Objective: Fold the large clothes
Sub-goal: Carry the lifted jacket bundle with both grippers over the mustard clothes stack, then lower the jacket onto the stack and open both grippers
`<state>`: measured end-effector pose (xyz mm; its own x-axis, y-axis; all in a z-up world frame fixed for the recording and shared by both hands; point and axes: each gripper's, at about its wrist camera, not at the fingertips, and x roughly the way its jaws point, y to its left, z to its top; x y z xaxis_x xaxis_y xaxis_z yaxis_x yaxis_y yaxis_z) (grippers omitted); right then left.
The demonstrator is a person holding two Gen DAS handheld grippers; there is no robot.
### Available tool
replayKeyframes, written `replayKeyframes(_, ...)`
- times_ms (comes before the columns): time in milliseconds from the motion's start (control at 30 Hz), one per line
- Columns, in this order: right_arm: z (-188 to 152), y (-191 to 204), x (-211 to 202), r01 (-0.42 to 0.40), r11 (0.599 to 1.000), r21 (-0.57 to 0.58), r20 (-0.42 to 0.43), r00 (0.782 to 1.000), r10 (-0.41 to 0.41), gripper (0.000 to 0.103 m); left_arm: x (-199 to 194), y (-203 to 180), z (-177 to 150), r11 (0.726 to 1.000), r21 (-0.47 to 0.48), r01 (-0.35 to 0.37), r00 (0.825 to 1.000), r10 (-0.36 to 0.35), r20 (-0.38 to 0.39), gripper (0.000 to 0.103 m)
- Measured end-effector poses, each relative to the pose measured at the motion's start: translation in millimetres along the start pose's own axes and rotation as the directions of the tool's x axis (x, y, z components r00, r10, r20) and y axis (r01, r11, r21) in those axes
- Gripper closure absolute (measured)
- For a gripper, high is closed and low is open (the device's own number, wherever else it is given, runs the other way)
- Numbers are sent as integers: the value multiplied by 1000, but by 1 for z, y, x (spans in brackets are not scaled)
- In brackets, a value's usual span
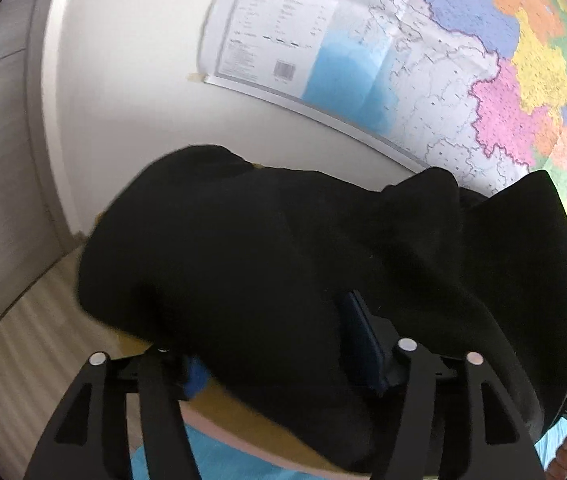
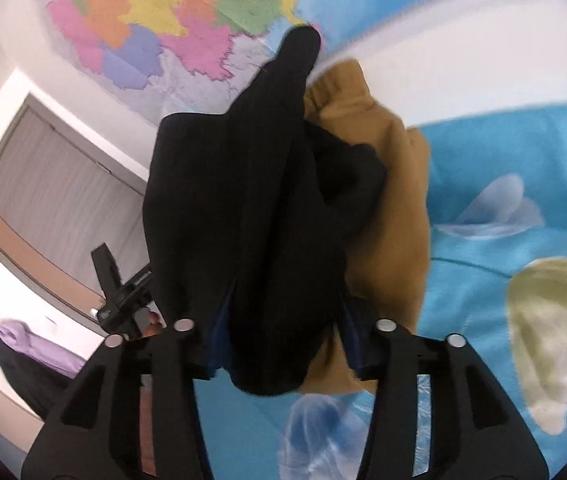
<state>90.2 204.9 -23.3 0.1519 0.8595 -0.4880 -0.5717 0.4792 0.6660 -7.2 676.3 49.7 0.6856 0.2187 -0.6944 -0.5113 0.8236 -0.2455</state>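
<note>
The black garment [image 2: 259, 208] hangs bunched between both tools, lifted above the bed [image 2: 503, 168] with its blue patterned cover. The right tool [image 2: 279, 344] has its jaws clamped on a thick fold of the cloth. The left tool [image 1: 279, 344] grips another bunch, blue pads pressed into the fabric. A tan garment [image 2: 395, 216] lies on the bed just beside it, below a wall map [image 1: 463, 80].

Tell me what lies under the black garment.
A mustard-brown garment shows beneath the black garment, over blue patterned bedding. Its covered part is hidden.
</note>
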Motion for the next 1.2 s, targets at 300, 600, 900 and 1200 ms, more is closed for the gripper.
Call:
replayKeyframes(300,2,25,-58,259,898,-355,207,959,-194,25,-65,-44,-43,974,139,-177,966,144,217,10)
replayKeyframes(600,-6,31,-1,298,831,-470,136,954,-265,26,-66,-93,-66,978,185,-96,979,59,196,6)
replayKeyframes(900,3,10,-5,285,852,-440,125,958,-257,13,-49,-110,-74,970,191,-148,978,114,176,6)
replayKeyframes(1200,-21,21,-27,265,841,-472,164,963,-212,6,-86,-131,-104,962,172,-214,957,172,233,6)
